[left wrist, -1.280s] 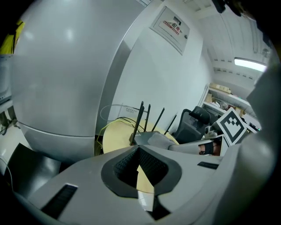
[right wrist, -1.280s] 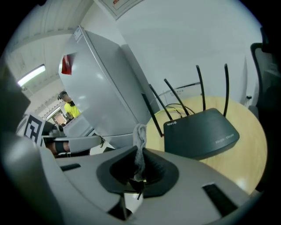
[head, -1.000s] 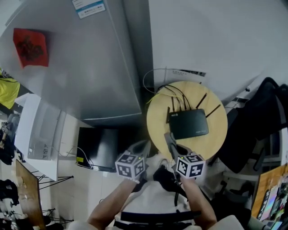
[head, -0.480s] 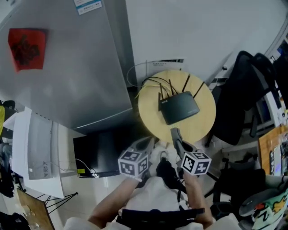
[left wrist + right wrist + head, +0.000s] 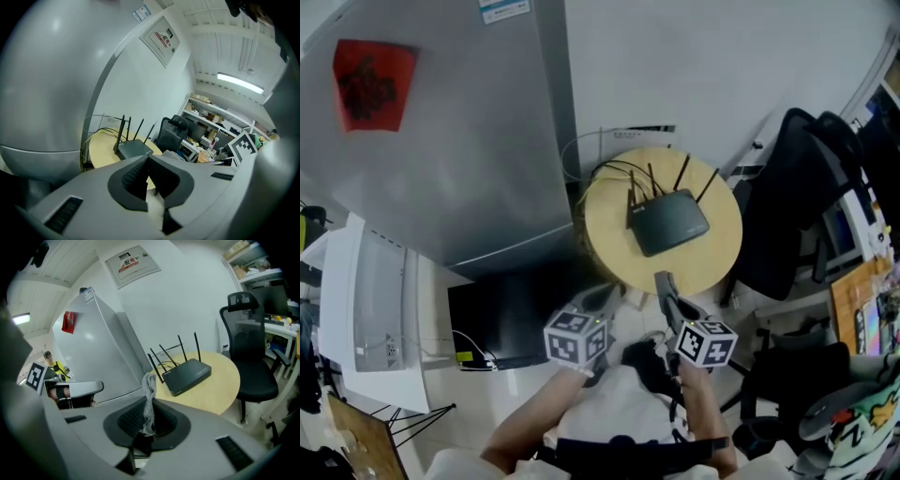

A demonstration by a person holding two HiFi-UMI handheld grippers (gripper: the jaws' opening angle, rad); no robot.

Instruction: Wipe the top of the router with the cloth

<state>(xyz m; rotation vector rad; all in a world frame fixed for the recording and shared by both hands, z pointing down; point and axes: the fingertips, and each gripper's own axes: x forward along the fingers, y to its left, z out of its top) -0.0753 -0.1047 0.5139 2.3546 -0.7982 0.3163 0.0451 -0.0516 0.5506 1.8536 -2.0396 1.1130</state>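
A black router with several upright antennas lies on a round wooden table. It also shows in the left gripper view as the router and in the right gripper view as the router. My right gripper hovers at the table's near edge, short of the router. This right gripper is shut on a thin pale cloth that sticks up from its jaws. My left gripper is held beside it, off the table's left edge. Its jaws are shut with nothing between them.
A tall grey refrigerator stands left of the table, with a dark box on the floor below it. Cables run behind the router to the wall. A black office chair is close on the right.
The head view has swung, so table and router now sit higher and further left in the picture. Both grippers stay close to the body, still shut.
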